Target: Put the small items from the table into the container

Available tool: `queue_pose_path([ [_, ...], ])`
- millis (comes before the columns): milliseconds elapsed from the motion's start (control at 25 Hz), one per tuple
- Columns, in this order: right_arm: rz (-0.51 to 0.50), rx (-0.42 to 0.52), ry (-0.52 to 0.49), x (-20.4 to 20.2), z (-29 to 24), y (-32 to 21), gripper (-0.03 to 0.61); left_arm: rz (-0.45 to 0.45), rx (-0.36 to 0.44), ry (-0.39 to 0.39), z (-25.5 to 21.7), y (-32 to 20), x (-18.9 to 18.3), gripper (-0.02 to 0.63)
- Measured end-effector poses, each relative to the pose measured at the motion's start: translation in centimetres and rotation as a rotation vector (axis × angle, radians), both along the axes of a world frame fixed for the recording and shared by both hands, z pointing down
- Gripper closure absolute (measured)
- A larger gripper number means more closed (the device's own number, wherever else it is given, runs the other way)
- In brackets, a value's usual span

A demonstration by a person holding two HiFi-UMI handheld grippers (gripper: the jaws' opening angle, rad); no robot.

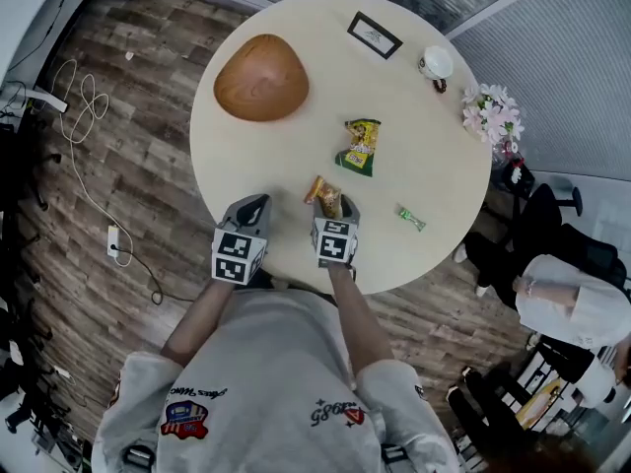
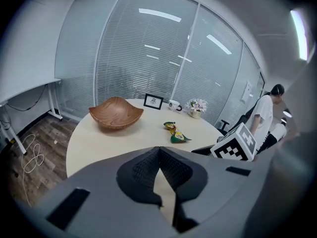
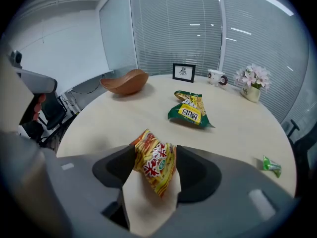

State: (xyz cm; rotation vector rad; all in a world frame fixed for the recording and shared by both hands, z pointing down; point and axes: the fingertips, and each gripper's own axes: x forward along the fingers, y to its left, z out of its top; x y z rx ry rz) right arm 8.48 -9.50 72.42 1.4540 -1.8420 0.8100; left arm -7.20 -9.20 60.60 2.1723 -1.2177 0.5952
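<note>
On the round table point(image 1: 296, 156), an orange snack packet point(image 1: 323, 195) lies between the jaws of my right gripper point(image 1: 332, 208), near the front edge. In the right gripper view that gripper point(image 3: 154, 157) stands open around the orange packet point(image 3: 154, 166), which rests on the tabletop. A green and yellow snack packet point(image 1: 361, 146) lies at the table's middle, and a small green candy point(image 1: 411, 218) to the right. The wooden bowl point(image 1: 261, 77) sits at the far left. My left gripper point(image 1: 256, 205) hovers at the front edge, its fingertips together and empty point(image 2: 158, 152).
A picture frame point(image 1: 375, 34), a mug point(image 1: 435, 64) and a pot of flowers point(image 1: 493, 111) stand along the table's far right rim. A person point(image 1: 572, 304) sits beyond the table on the right, beside a dark chair point(image 1: 537, 210). Cables point(image 1: 84, 106) lie on the wooden floor at left.
</note>
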Motion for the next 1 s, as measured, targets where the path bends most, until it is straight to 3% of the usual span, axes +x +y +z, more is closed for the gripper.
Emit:
queue_pose_path([
  [240, -0.027, -0.058, -0.023, -0.7, 0.5, 0.2, 0.391, -0.017, 0.002, -0.002, 0.5, -1.5, -1.3, 0.607],
  [480, -0.031, -0.066, -0.043, -0.6, 0.2, -0.1, 0.411, -0.045, -0.003, 0.015, 0.8, -2.2, -2.2, 0.607],
  [640, -0.051, 0.014, -0.059, -2.1, -2.8, -2.5, 0.416, -0.063, 0.008, 0.034, 0.8, -2.5, -3.5, 0.607],
  [880, -0.152, 0.199, -0.139, -8.9, -10.5, -12.4, 0.419, -0.106, 0.026, 0.032, 0.0, -3.8, -6.5, 0.606],
  [1000, -0.205, 0.237, -0.164, -12.7, -12.4, -16.9, 0.419, -0.127, 0.039, 0.032, -0.7, -4.6, -7.6, 0.607],
])
